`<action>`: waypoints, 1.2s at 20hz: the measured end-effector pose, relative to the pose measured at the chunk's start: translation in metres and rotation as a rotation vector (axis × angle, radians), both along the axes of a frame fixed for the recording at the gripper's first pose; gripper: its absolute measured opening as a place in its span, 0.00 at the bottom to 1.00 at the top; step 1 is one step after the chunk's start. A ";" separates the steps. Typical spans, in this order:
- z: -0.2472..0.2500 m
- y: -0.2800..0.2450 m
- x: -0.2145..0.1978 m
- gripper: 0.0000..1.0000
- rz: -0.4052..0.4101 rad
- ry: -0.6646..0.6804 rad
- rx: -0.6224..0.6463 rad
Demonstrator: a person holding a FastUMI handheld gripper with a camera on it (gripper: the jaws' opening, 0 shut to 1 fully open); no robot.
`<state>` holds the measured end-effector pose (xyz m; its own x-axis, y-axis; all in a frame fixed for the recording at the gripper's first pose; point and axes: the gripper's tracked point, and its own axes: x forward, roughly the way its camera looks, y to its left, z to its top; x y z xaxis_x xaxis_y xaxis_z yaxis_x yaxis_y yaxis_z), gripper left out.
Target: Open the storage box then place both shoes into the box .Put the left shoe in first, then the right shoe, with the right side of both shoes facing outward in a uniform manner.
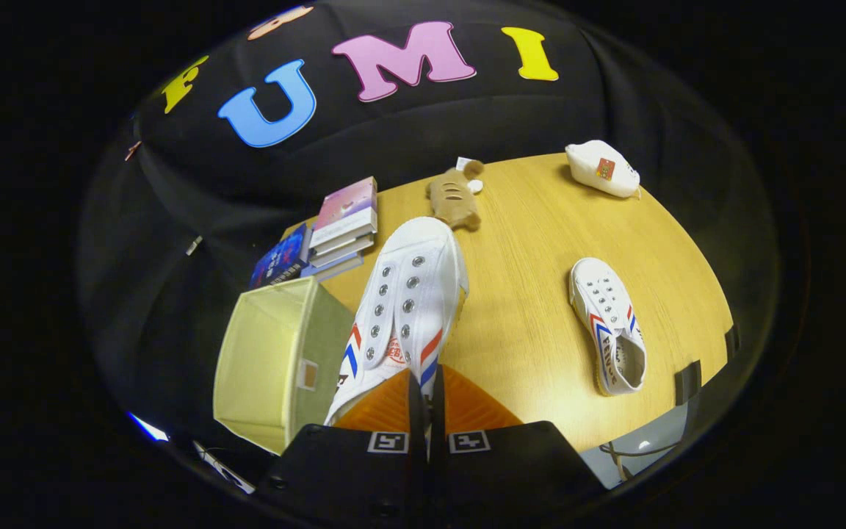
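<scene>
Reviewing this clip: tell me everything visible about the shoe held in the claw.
The held shoe is a white canvas sneaker with rows of metal eyelets, no laces, and red and blue stripes on both sides near the opening. It is lifted above the wooden table, toe pointing away from the camera toward the plush toy. The claw is shut on its heel end, fingers pressed close together. It hangs just beside the open yellow storage box.
</scene>
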<state>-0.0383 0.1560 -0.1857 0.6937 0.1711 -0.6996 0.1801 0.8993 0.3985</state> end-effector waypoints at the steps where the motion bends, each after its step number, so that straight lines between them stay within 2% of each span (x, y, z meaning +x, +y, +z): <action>1: 0.014 0.012 0.000 0.05 0.003 -0.011 0.024; 5: 0.056 0.072 0.009 0.05 0.051 -0.050 0.120; 9: 0.066 0.135 0.021 0.05 0.117 -0.042 0.177; 17: 0.024 0.235 0.027 0.05 0.220 0.041 0.184; 24: -0.009 0.255 0.039 0.05 0.200 0.106 0.150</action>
<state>0.0002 0.4113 -0.1950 0.5597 0.4044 -0.7234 0.0529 0.8536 0.5182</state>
